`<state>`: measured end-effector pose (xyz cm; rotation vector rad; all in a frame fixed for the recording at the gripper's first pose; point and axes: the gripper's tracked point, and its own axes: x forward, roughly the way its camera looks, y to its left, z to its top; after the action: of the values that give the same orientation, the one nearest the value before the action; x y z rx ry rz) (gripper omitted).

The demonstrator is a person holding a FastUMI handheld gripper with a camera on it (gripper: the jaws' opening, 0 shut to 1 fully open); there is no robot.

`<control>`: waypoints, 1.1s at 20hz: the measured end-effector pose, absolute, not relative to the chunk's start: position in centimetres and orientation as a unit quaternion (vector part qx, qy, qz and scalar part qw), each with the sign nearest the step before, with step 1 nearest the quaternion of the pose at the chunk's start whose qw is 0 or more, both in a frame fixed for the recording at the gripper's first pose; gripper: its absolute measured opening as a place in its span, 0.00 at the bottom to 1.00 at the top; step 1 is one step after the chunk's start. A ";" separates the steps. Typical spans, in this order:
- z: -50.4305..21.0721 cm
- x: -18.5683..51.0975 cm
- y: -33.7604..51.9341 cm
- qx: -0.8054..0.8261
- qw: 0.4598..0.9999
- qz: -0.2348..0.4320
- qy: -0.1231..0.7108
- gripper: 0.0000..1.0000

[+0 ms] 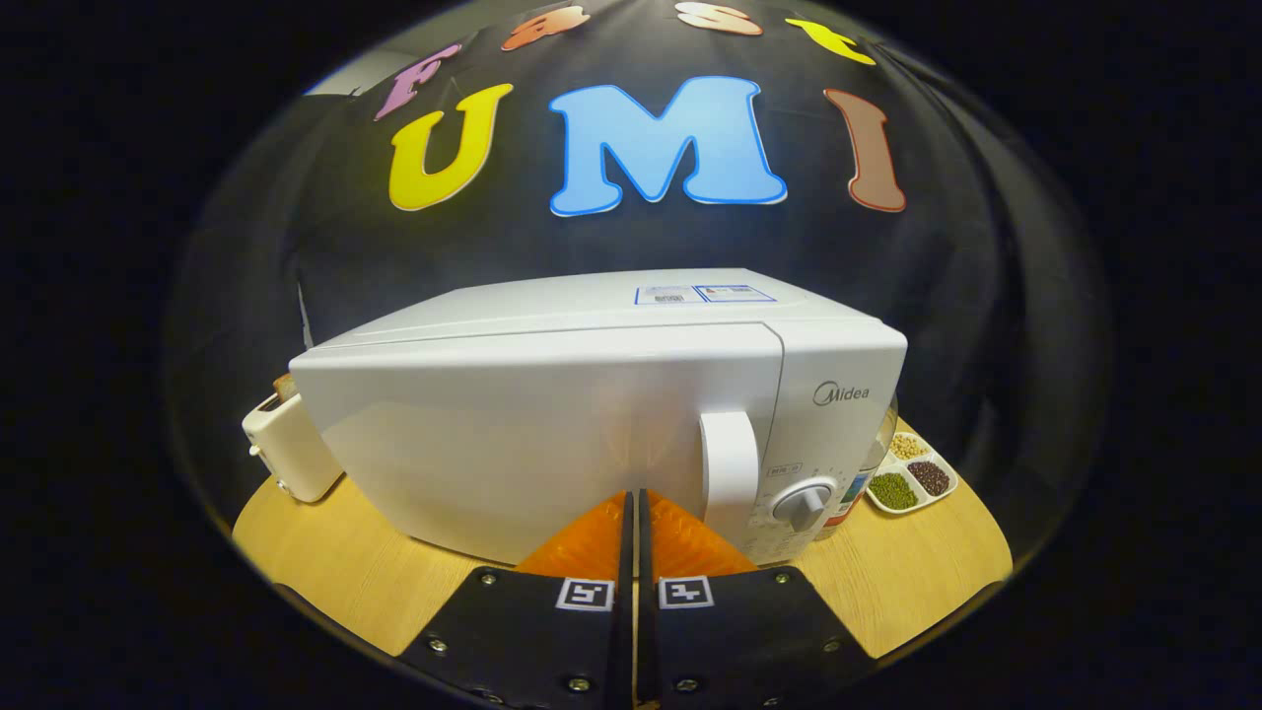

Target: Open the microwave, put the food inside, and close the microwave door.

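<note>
A white microwave (592,414) stands on the wooden table (335,572) with its door closed. The door's upright white handle (730,473) sits just left of the control panel with its round knob (804,501). My gripper (634,498) is shut, the two fingers pressed together with nothing between them. Their tips are right at the lower part of the door front, a little left of the handle; whether they touch the door I cannot tell.
A cream toaster (286,444) with a slice of bread in it stands to the left of the microwave. To its right lie a white divided dish (912,475) of beans and seeds and a glass jar (868,473) partly hidden behind the microwave.
</note>
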<state>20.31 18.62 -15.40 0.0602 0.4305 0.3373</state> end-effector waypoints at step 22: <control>-4.5 1.0 11.3 0.039 0.988 0.109 0.101 0.89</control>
<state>0.98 11.29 -4.48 0.0789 0.2022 0.2187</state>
